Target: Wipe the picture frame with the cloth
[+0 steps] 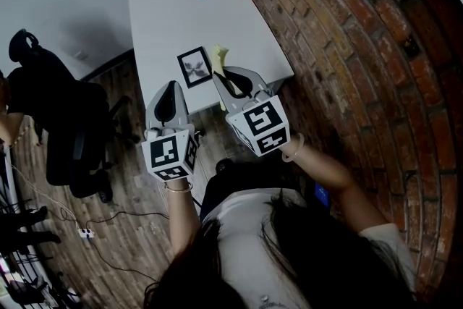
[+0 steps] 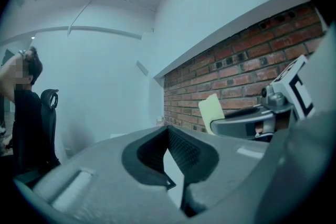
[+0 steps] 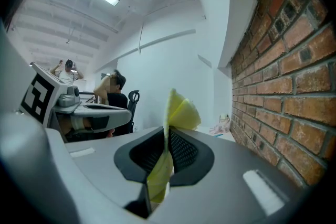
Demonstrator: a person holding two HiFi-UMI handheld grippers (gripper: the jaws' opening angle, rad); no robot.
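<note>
Cloth [image 3: 179,112]: soft, limp; right gripper [image 3: 167,136] is pinching it.
Left gripper [image 2: 168,131]: jaws together, empty.
Picture frame [image 1: 194,67]: likely stiff, breakable; steady by edge.

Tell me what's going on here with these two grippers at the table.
A person stands at the near end of a white table with a gripper in each hand. The right gripper is clamped on a yellow cloth. The left gripper holds nothing, its jaws together. A small black picture frame lies flat on the table just ahead. The cloth appears raised beside the frame, not yet wiping it.
</note>
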